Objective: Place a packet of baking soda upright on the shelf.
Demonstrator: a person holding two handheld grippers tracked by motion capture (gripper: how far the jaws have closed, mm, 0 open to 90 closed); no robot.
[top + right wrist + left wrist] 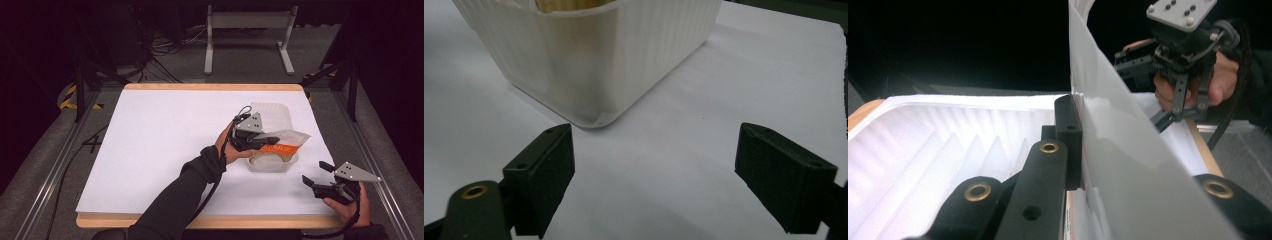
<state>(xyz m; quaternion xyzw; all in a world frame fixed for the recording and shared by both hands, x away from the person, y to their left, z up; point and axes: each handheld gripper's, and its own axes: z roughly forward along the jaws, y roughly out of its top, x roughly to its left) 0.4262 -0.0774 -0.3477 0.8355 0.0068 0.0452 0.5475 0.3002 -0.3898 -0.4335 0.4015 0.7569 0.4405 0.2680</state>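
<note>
Dark floor, tangled cables (160, 50) and the grey legs of a metal stand (247, 37) lie beyond the far edge of the desk (150, 150), whose white top is framed by a wooden rim and flanked by metal rails on both sides. Toward the right half of the desk stands a translucent ribbed plastic tub (272, 117), and over its near end the left gripper (262, 142) holds a flat white pouch with an orange band (285, 145) — its jaws closed on the pouch's edge, as the left gripper view shows, where the pale sheet (1128, 165) is pinched against the black pads and rises steeply across the frame, hiding most of what lies to that side. Behind the sheet in that view sits the white ribbed inside of the tub (933, 145). The right gripper (316, 176) rests near the desk's front right corner, well apart from the tub, with its jaws spread wide and nothing between them. In the right gripper view the tub's rounded corner (594, 65) stands just beyond the two open pads, bare white desk (659, 165) between them, and something tan shows through the tub's rim — too blurred to name. A black cable trails from the left gripper along the person's dark sleeve (185, 195).
</note>
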